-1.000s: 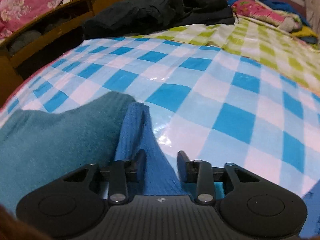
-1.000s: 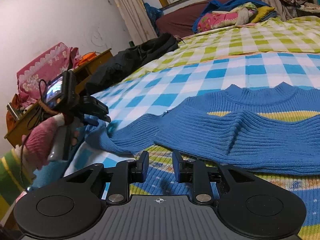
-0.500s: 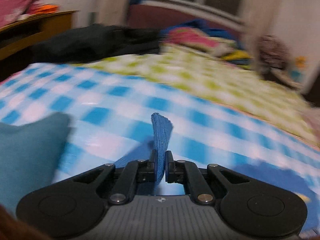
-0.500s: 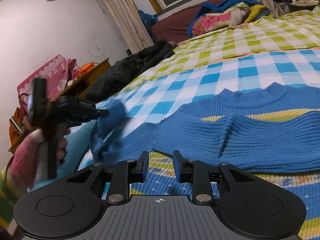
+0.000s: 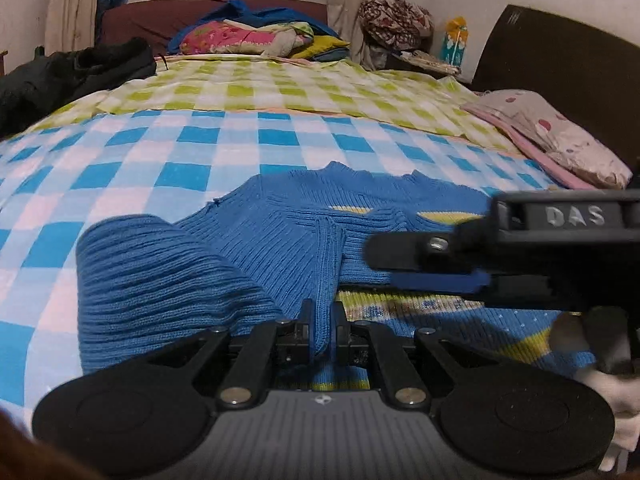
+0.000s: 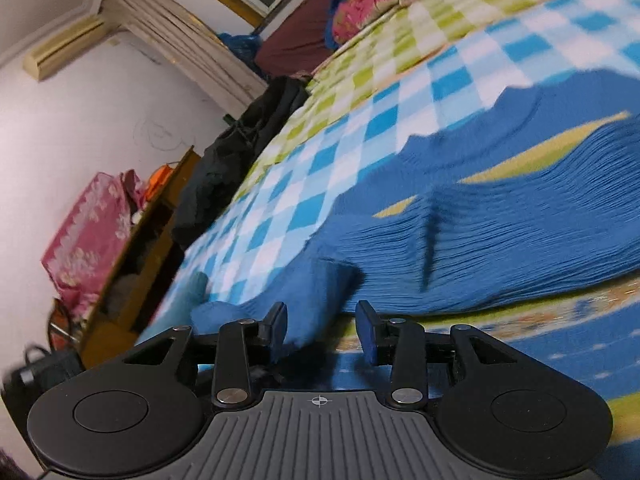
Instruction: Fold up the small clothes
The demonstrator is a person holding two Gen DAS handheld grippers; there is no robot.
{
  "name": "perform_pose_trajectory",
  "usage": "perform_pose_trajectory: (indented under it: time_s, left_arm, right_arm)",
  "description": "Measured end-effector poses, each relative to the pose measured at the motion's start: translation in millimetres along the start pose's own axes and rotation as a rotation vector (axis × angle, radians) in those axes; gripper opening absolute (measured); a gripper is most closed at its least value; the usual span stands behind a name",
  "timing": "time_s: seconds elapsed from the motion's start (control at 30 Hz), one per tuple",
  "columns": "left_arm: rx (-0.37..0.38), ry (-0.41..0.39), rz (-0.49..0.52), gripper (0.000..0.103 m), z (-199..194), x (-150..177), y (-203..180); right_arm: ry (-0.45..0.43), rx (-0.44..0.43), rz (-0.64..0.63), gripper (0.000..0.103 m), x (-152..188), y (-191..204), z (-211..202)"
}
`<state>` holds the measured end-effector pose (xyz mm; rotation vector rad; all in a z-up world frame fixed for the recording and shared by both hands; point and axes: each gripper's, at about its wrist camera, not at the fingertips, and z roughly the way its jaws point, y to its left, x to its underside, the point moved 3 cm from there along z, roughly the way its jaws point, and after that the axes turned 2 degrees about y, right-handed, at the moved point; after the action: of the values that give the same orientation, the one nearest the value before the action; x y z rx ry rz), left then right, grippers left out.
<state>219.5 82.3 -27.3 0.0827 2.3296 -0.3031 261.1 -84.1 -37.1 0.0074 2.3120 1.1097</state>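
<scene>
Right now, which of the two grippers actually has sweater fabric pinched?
The left gripper: its fingers are shut on a fold of the blue sweater. The right gripper has just been opening, and its fingers stand apart with nothing pinched.

Dim, warm indoor light falls evenly over the bed (image 5: pixel 224 148). Fisheye curvature bends its checks toward dark corners. The right wrist view is tilted and motion-smeared across the blue sweater (image 6: pixel 520 216).
</scene>
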Motion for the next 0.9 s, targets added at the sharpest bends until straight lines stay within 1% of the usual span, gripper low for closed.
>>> perform_pose_trajectory:
  time_s: [0.07,0.13,0.2,0.27,0.3,0.33,0.43,0.5,0.57,0.63,0.7,0.8,0.9]
  left_arm:
    - [0.013,-0.014,-0.029,0.014,-3,-2,7]
    - [0.026,-0.029,-0.051,0.014,-9,4,12]
    - [0.036,-0.037,-0.059,0.014,-12,6,15]
    - [0.043,-0.035,-0.064,0.014,-14,10,17]
    - [0.046,-0.033,-0.064,0.014,-14,12,18]
    - [0.045,-0.034,-0.062,0.014,-15,15,19]
    - [0.035,-0.053,-0.047,0.014,-22,17,20]
    - [0.038,-0.071,-0.041,0.017,-30,15,21]
    - [0.038,-0.091,-0.039,0.025,-39,13,22]
    - [0.037,-0.112,-0.037,0.038,-46,9,22]
    - [0.035,-0.129,-0.031,0.043,-50,6,21]
    - [0.028,-0.139,-0.022,0.048,-49,0,17]
    - [0.03,-0.137,-0.01,0.049,-43,-5,10]
  right_arm:
    - [0.018,-0.002,0.017,0.039,-1,3,12]
    - [0.036,0.007,0.028,0.039,-1,6,24]
    - [0.055,0.038,0.043,0.039,0,8,36]
    - [0.073,0.068,0.045,0.032,1,11,46]
    - [0.08,0.07,0.041,0.021,2,12,48]
    - [0.089,0.072,0.036,0.015,4,14,50]
    - [0.08,0.084,-0.003,0.011,3,24,49]
    - [0.057,0.077,-0.023,0.011,-3,30,43]
    - [0.022,0.061,-0.027,0.01,-11,34,33]
    - [-0.028,0.054,-0.028,0.01,-22,35,19]
    - [-0.08,0.049,-0.024,0.01,-34,33,4]
    - [-0.168,0.051,-0.015,0.01,-52,24,-27]
    - [-0.248,0.066,0.004,0.01,-67,11,-57]
